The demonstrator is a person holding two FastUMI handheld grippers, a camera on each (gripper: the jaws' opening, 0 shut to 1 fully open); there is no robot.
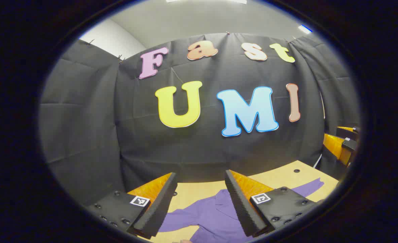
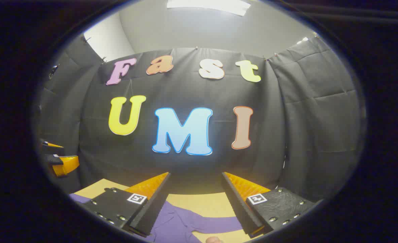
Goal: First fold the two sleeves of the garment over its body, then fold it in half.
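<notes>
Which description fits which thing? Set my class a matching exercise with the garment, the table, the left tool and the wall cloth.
Things:
1. garment
2. table
3. left tool
4. wall cloth

Descriptions:
a. light wood, with small holes
b. black, hanging behind the table
c. purple, lying with its sleeves spread out
d. open, holding nothing, above the garment

Pairs: 1-c, 2-a, 3-d, 4-b

One purple garment [image 1: 212,216] lies on one wooden table [image 1: 280,177]. Two sleeves spread from it. Two grippers hang above: left gripper [image 1: 200,177], right gripper [image 2: 195,177].
</notes>
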